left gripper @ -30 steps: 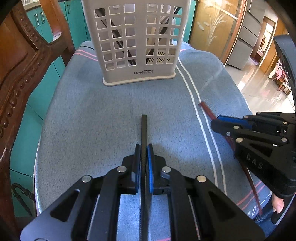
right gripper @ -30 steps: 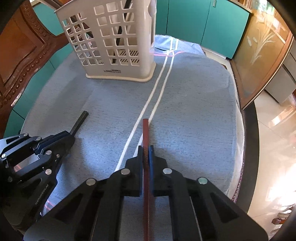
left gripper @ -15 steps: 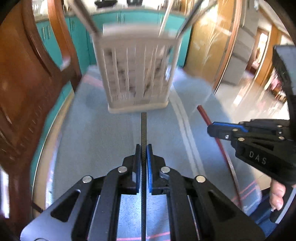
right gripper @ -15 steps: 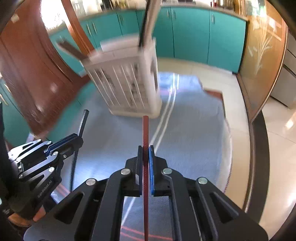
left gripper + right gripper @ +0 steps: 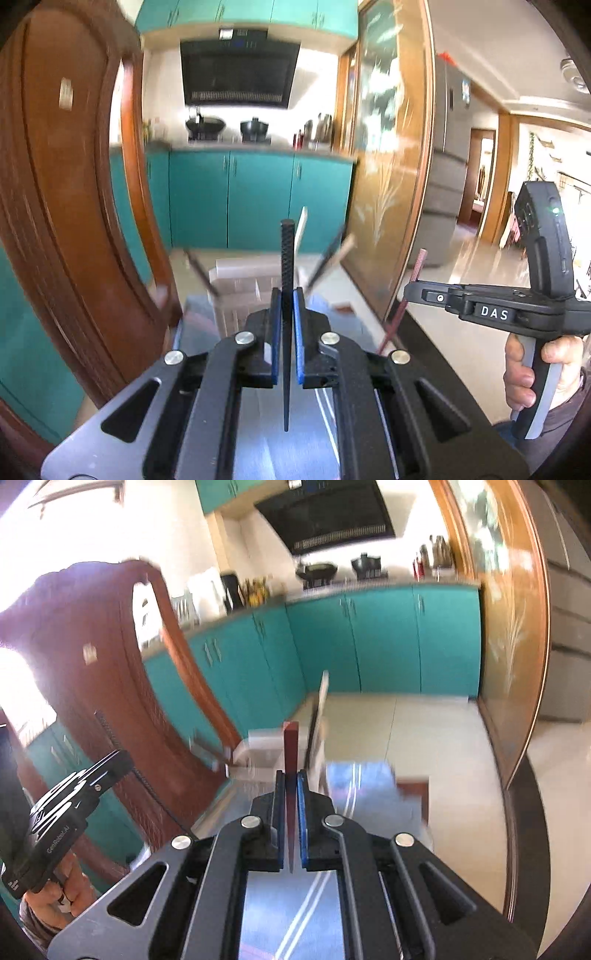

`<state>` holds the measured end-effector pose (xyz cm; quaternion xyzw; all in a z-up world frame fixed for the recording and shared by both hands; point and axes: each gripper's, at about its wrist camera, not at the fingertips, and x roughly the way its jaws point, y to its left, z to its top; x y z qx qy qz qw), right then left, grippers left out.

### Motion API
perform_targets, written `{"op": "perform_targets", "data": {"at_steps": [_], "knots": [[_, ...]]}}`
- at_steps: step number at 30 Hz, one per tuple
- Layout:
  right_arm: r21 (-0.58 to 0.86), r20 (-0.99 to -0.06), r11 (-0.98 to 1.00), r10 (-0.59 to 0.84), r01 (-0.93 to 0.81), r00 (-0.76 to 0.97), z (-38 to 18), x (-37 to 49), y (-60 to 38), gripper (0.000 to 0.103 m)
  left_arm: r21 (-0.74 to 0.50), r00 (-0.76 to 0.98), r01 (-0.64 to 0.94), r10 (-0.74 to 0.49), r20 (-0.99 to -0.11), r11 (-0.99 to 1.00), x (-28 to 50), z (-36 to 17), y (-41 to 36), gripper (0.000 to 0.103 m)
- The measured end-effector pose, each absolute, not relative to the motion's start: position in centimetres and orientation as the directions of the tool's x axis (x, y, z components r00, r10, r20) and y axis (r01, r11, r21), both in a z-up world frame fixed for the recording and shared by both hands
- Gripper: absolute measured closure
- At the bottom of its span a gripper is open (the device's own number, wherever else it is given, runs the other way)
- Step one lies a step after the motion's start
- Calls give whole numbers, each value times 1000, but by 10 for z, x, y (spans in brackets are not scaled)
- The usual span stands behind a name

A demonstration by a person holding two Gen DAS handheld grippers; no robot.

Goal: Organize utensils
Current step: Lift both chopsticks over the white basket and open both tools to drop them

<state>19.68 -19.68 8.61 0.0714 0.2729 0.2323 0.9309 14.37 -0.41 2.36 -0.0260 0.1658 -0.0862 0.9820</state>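
Observation:
My left gripper (image 5: pixel 287 295) is shut on a black chopstick (image 5: pixel 287 254) that points forward and up, lifted off the table. My right gripper (image 5: pixel 291 777) is shut on a dark red chopstick (image 5: pixel 290 746), also raised. The white slotted utensil basket (image 5: pixel 240 280) stands blurred beyond and below both grippers, with several utensil handles sticking out of it. In the left wrist view the right gripper (image 5: pixel 410 291) shows at the right with the red chopstick (image 5: pixel 419 262) in it. The right wrist view shows the left gripper (image 5: pixel 125 757) at the left edge, black chopstick (image 5: pixel 110 734) in it.
The table wears a blue-grey cloth (image 5: pixel 369 775) with white stripes. A carved wooden chair back (image 5: pixel 74 221) rises at the left. Teal cabinets (image 5: pixel 258 199) and a kitchen counter lie behind, a glass-panelled door (image 5: pixel 388 184) at the right. A hand (image 5: pixel 524 369) holds the right gripper's handle.
Both grippers have risen and tilted up off the table, each carrying its chopstick. The basket has dropped lower in both views, and the kitchen behind has come into sight.

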Motion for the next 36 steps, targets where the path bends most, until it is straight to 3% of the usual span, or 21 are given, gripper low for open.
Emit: {"op": "perform_targets", "data": {"at_steps": [7, 11, 17, 24, 31, 36], "knots": [[267, -359, 889, 449, -371, 818, 147, 233, -185, 96, -154, 986, 83, -104, -132, 985, 175, 98, 26, 96], [311, -306, 876, 459, -368, 834, 153, 247, -182, 96, -209, 999, -4, -7, -54, 978, 200, 105, 44, 96], [279, -252, 903, 398, -328, 882, 147, 267, -172, 96, -223, 991, -77, 51, -124, 972, 248, 78, 48, 96], [255, -306, 916, 381, -310, 873, 118, 285, -160, 96, -151, 982, -101, 74, -174, 983, 268, 56, 40, 96], [209, -267, 929, 353, -304, 897, 97, 286, -147, 96, -150, 974, -97, 63, -217, 984, 280, 41, 33, 96], [176, -306, 940, 336, -294, 891, 76, 291, -136, 96, -127, 968, -95, 62, -242, 987, 283, 29, 26, 96]]}}
